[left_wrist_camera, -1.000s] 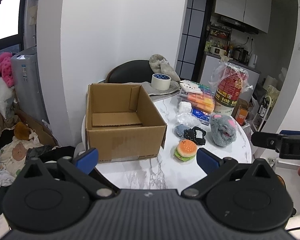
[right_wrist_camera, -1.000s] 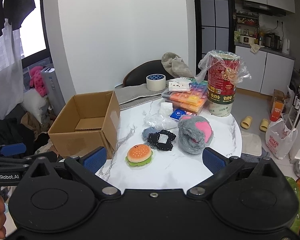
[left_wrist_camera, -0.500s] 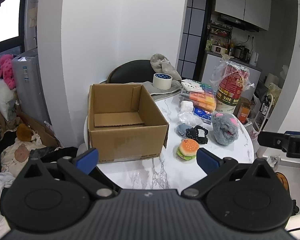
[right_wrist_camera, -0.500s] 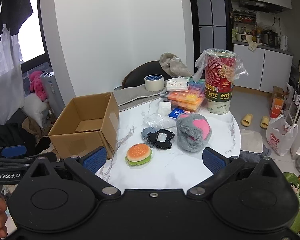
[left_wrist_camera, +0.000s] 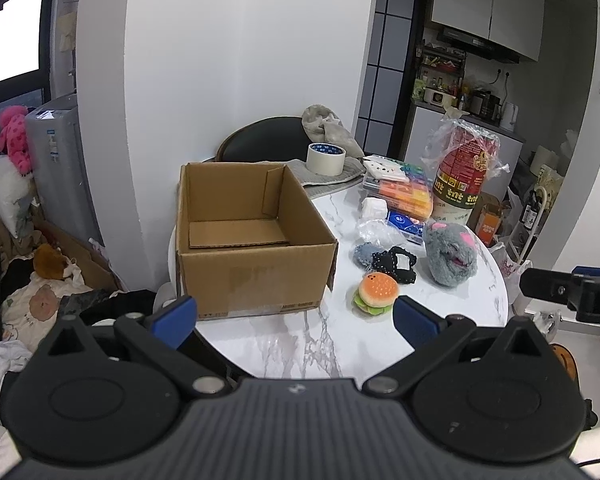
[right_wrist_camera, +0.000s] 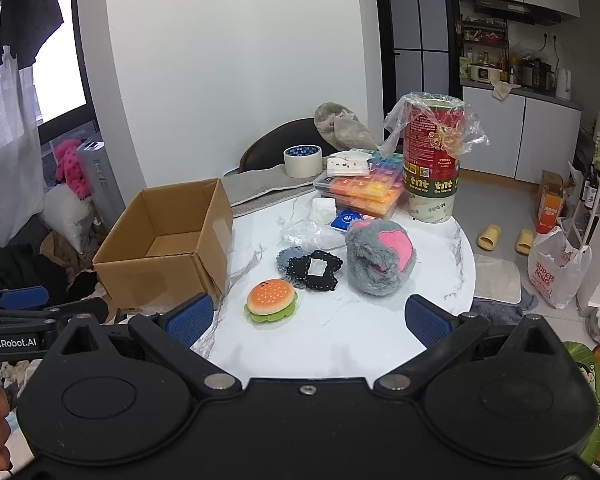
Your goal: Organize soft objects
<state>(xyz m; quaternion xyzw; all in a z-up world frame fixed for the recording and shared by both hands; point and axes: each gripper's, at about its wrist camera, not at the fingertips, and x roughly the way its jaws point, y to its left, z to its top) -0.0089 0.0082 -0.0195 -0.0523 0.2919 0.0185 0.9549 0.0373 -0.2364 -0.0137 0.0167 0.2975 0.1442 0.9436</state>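
1. Table (right_wrist_camera: 340,344): round, white marble top, w/ all task items on it. Both tongs are held back off its near edge, so the step in hand looks like the approach to a first pick.
2. Cardboard box (left_wrist_camera: 256,236) (right_wrist_camera: 168,240): open, nothing visible inside, on the table's left part; probable bin for the soft items. Left gripper (left_wrist_camera: 296,316), jaws wide apart and holding nothing, points at the box's front wall; best kept free to steady the box.
3. Grey plush (right_wrist_camera: 380,258) (left_wrist_camera: 452,256): furry lump w/ pink patches, farthest right of the soft group, ahead and slightly right of the right gripper (right_wrist_camera: 308,318), which is also spread wide and empty. Bulky, so it prob. needs full jaw opening and a deep bite into the fur, not a tip pinch.
4. Burger plush (right_wrist_camera: 271,300) (left_wrist_camera: 376,294): nearest item, just ahead of the right tongs, closer to the left blue pad (right_wrist_camera: 190,318); near the box's front right corner. Likely the easiest first pick: centre it betw. the pads, come down from above, close gently as it will squash.
5. Black pouch (right_wrist_camera: 316,270) and small grey-blue piece (right_wrist_camera: 288,258): touching, betw. burger and grey plush, farther back. Flat, so pinch an edge.
6. Clear plastic wrap (right_wrist_camera: 308,234): behind the pouch; avoid snagging it.
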